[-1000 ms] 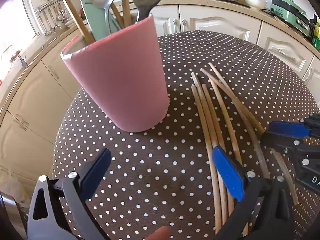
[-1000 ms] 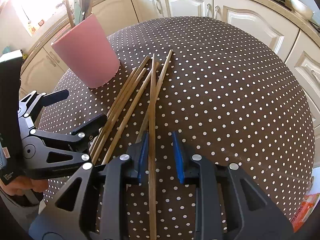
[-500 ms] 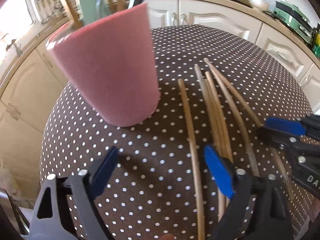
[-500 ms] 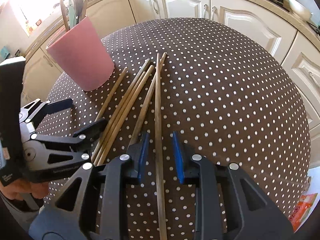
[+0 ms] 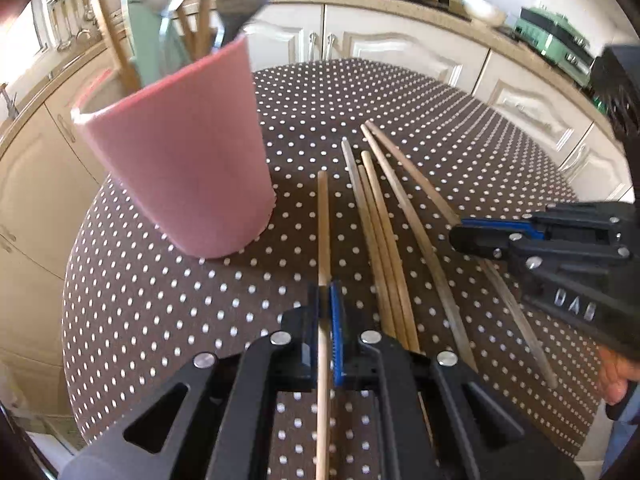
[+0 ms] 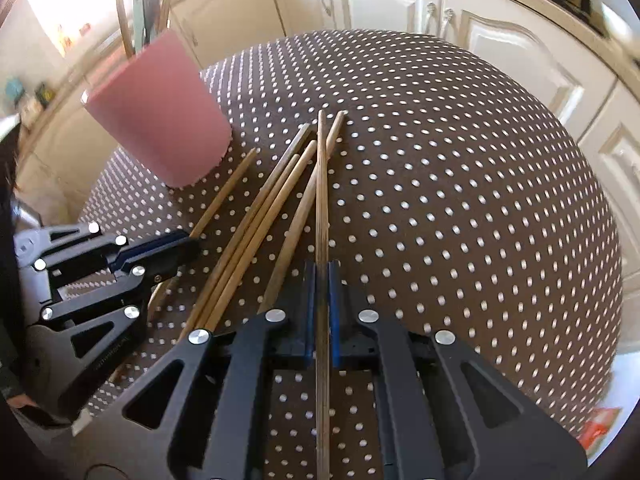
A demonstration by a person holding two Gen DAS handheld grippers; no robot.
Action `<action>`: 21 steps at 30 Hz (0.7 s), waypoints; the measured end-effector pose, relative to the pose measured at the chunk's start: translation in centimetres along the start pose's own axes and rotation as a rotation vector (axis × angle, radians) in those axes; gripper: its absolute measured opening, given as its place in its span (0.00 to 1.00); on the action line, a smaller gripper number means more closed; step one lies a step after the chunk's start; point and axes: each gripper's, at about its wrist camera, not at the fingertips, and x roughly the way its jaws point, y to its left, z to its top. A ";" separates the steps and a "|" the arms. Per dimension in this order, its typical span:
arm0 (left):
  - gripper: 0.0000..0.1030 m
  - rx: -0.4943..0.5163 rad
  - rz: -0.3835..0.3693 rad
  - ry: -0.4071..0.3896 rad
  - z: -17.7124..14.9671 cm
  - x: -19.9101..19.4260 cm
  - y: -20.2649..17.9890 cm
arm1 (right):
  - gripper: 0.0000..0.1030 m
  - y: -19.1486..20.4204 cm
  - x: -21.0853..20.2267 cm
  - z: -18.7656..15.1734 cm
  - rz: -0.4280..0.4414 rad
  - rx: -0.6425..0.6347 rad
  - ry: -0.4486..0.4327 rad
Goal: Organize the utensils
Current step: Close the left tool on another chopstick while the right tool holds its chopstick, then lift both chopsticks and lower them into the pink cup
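Several wooden chopsticks (image 5: 384, 216) lie side by side on a brown polka-dot table (image 5: 168, 312). My left gripper (image 5: 325, 300) is shut on the leftmost chopstick (image 5: 323, 216), which points toward the pink utensil cup (image 5: 180, 160). In the right wrist view my right gripper (image 6: 322, 276) is shut on a darker chopstick (image 6: 321, 184) at the right of the bunch (image 6: 264, 208). The pink cup (image 6: 160, 120) holds spoons and wooden utensils. Each gripper shows in the other's view: the right gripper (image 5: 472, 236) at the right, the left gripper (image 6: 176, 246) at the left.
Cream kitchen cabinets (image 5: 400, 48) and a countertop run behind the table. A green appliance (image 5: 556, 36) stands on the counter at the back right. The table's right half (image 6: 460, 200) carries only the cloth. A person's hand (image 5: 616, 376) shows at the right edge.
Both grippers went from open to shut, each clamping one chopstick. The leftmost chopstick got separated from the bunch toward the cup before the left jaws closed on it.
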 end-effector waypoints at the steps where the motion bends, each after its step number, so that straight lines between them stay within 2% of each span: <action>1: 0.05 0.003 -0.005 -0.012 -0.2 -0.5 -0.1 | 0.06 -0.3 -0.4 -0.3 0.007 0.021 -0.017; 6: 0.05 0.000 -0.055 -0.104 -1.0 -3.5 -0.1 | 0.06 -1.0 -2.8 -1.3 0.074 0.083 -0.125; 9: 0.05 -0.002 -0.103 -0.197 -1.4 -6.2 -0.1 | 0.06 -1.1 -4.7 -1.5 0.113 0.105 -0.202; 16: 0.05 -0.023 -0.154 -0.446 -2.0 -13.1 1.5 | 0.06 0.1 -9.2 -1.1 0.161 0.097 -0.412; 21: 0.05 -0.061 -0.133 -0.658 -1.4 -18.0 3.6 | 0.06 2.4 -12.2 0.9 0.168 0.049 -0.582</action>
